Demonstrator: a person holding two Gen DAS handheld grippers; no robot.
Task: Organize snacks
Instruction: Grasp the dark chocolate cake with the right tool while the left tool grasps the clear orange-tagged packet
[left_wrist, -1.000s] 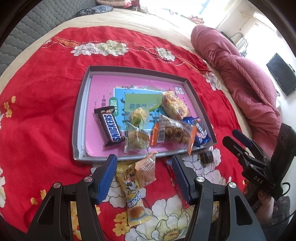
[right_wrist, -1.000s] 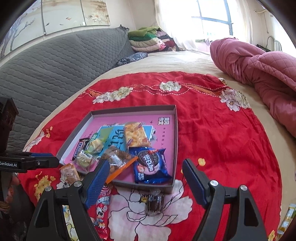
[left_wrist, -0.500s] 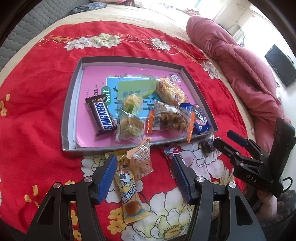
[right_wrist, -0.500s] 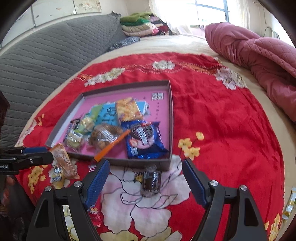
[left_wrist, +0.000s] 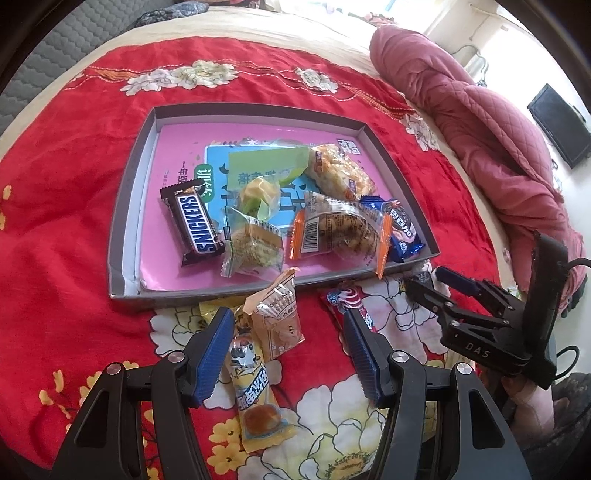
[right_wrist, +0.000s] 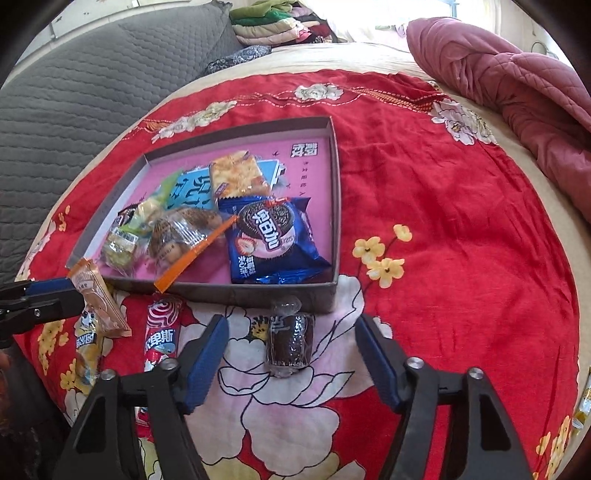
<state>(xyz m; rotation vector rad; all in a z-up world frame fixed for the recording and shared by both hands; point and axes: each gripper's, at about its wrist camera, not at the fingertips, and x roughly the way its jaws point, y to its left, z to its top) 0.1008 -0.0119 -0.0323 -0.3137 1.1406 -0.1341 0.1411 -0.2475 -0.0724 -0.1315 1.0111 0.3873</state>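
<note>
A shallow grey cardboard tray with a pink printed floor (right_wrist: 334, 206) lies on a red flowered bedspread (right_wrist: 461, 221). Just in front of the tray's near wall lies a small dark brown cake in a clear wrapper (right_wrist: 290, 338). The right gripper (right_wrist: 291, 360) straddles it; its jaws have just been closing, yet they stand apart with neither pad touching the cake. I judge the cake light, soft and easily crushed, its film slippery, so a gentle pinch across its middle looks best.

The left gripper (left_wrist: 286, 350) is open over a tan-wrapped pastry (left_wrist: 279, 317) and a long yellow cartoon-printed packet (left_wrist: 255, 384), gripping nothing. Right of those lies one red swirl-printed packet (left_wrist: 349, 301).

Four snacks lie outside the tray. Six lie inside: one Snickers bar (left_wrist: 194, 221), one blue cookie pack (right_wrist: 273, 240), one golden cracker pack (right_wrist: 236, 177), and three clear-wrapped cakes.
</note>
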